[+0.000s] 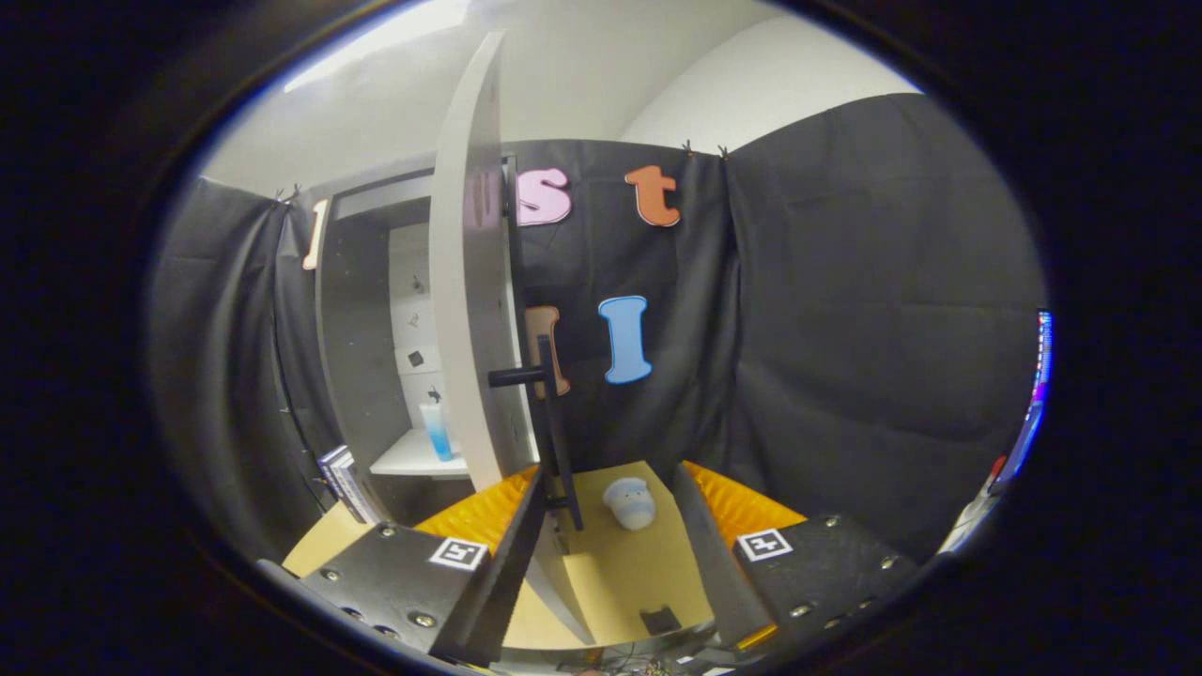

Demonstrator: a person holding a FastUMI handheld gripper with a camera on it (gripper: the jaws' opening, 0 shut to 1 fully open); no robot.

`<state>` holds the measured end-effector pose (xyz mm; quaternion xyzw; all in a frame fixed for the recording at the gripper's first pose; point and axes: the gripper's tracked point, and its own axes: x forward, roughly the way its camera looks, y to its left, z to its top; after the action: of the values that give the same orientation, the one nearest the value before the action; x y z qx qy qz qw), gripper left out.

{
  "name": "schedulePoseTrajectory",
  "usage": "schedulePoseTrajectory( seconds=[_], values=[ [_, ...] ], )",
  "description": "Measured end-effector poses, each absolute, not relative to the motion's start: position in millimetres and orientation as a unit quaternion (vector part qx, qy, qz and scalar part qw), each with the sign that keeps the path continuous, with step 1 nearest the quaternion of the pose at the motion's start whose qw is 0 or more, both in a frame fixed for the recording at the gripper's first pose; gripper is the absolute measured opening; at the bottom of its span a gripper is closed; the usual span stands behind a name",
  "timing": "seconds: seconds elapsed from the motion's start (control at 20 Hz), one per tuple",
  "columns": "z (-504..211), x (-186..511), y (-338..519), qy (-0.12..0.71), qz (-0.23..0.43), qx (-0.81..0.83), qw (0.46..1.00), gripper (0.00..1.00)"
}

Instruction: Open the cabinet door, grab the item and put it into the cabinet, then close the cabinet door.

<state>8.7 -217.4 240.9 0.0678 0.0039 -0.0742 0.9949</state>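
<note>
Cabinet door (470, 282) stands open, edge-on to the camera, its black handle (549, 413) just ahead of the left finger. Claw (608, 554) is spread wide, holding nothing. The item, a small pale rounded toy or cup (630, 502), lies on the tan table (620, 582) ahead of the fingers, between them. Looks light and probably rigid plastic, maybe slick and prone to rolling; I'd pinch it across the middle of the body, gently. Inside the cabinet (362, 319) the shelf (413, 458) already holds a blue-and-white bottle (437, 430); room beside it looks adequate.
</note>
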Motion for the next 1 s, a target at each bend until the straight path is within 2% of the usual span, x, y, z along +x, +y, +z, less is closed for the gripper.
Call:
schedulePoseTrajectory(
  seconds=[0.45, 1.0],
  values=[
    [237.8, 14.5, -136.5, 0.009, 0.018, 0.084, 0.996, 0.82],
    [239.3, 33.7, -66.5, 0.007, 0.096, 0.096, 0.991, 0.82]
  ],
)
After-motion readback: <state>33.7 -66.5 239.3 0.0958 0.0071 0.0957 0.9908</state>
